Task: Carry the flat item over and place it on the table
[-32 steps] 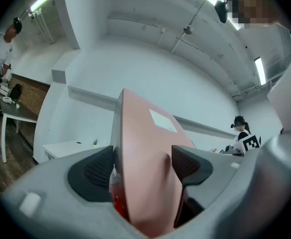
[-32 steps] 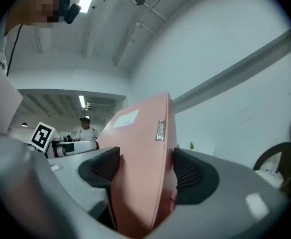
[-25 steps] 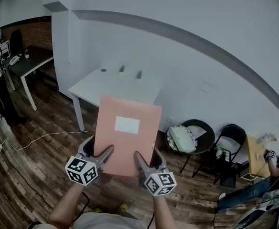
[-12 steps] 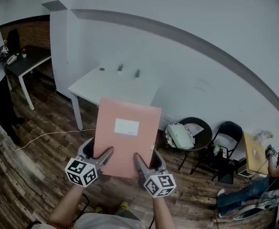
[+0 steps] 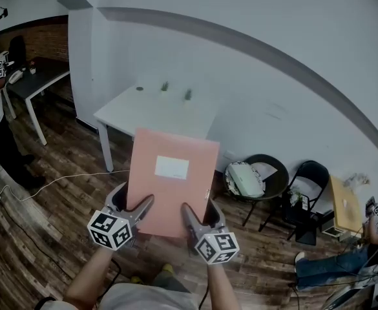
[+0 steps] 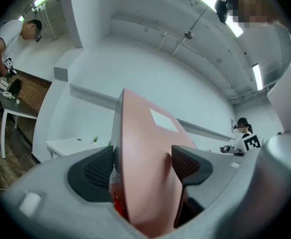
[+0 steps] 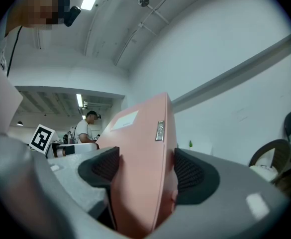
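Head view: pink folder (image 5: 172, 179) held in air by near edge, shared between left gripper (image 5: 132, 208) and right gripper (image 5: 198, 215), likely for level carrying; white surface (image 5: 151, 112) ahead, well apart.
Left gripper view: fingers (image 6: 93, 171) clamped on folder.
Right gripper view: fingers (image 7: 192, 176) clamped likewise on folder.

The folder (image 5: 172, 173) stands between left gripper (image 5: 134, 203) and right gripper (image 5: 200, 210), table (image 5: 143, 108) beyond
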A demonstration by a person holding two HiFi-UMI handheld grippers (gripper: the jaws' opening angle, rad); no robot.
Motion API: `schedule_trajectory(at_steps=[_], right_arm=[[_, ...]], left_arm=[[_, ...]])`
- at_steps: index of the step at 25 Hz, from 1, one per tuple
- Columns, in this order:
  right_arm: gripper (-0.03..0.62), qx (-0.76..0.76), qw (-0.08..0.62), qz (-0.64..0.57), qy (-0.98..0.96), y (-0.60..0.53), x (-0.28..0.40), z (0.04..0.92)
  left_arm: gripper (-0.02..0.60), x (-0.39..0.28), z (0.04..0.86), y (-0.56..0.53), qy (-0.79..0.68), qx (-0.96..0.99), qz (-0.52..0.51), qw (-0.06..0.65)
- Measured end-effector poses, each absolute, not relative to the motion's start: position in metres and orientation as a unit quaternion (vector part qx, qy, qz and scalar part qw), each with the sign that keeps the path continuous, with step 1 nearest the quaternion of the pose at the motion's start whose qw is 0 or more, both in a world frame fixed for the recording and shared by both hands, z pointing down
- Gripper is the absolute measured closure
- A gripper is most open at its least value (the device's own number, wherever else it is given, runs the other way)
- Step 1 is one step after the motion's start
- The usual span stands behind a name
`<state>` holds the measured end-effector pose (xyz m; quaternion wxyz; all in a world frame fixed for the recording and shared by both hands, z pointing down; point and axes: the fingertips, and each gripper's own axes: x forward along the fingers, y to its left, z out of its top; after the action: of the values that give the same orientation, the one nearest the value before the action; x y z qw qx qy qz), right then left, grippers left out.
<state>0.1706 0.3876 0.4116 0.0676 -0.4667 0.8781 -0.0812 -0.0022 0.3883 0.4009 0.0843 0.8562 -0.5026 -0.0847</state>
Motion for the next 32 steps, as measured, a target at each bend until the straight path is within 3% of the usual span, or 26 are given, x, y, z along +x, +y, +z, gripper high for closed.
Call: schedule_trajectory(at_steps=[10,32], right_arm=[[0.253,-0.462,0.077,-0.086,0.879,0.354,0.162,0.418],[0.253,-0.443,0.070,-0.116,0.886,0.133,0.185,0.436]], left_arm=[[0.228,-0.010,0.405,0.357,-0.507,0.855,-0.080,0.080],[0.227,0.012,0.420,0.144,-0.525,0.843,-0.064,0.099]])
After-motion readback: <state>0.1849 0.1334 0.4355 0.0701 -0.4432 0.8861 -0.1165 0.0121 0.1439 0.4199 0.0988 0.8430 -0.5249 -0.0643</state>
